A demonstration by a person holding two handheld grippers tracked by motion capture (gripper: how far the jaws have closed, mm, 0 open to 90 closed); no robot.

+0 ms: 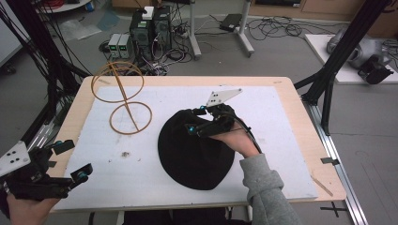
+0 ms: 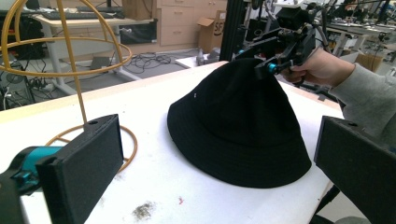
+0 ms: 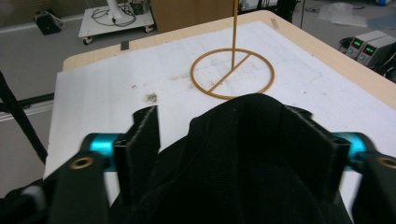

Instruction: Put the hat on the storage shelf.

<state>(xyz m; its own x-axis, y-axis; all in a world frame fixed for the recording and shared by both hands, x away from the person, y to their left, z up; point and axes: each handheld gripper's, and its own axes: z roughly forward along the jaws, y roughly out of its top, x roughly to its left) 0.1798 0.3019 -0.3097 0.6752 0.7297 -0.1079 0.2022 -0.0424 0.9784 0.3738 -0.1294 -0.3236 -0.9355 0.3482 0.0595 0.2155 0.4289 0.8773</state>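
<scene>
One black bucket hat (image 1: 195, 150) lay on the white mat (image 1: 277, 136) that covered most of the pale wooden counter (image 1: 307, 140), toward its near right part. The right gripper (image 1: 202, 123) sat at the hat's crown, its fingers (image 3: 140, 140) part-way apart with a raised fold of black cloth between them; whether they already pinched it I could not tell. The left gripper (image 1: 70, 161) hung at the counter's near left edge, fingers (image 2: 84, 163) wide and bare. A yellow wire hat stand (image 1: 124, 96) stood on the mat's far left part, well apart from the hat. The mat was scuffed, with a dark smudge (image 1: 125, 153) near its middle. Beyond the counter, the grey floor carried tangled cables (image 1: 277, 26), computer towers (image 1: 150, 28) and black frame legs (image 1: 338, 61).
</scene>
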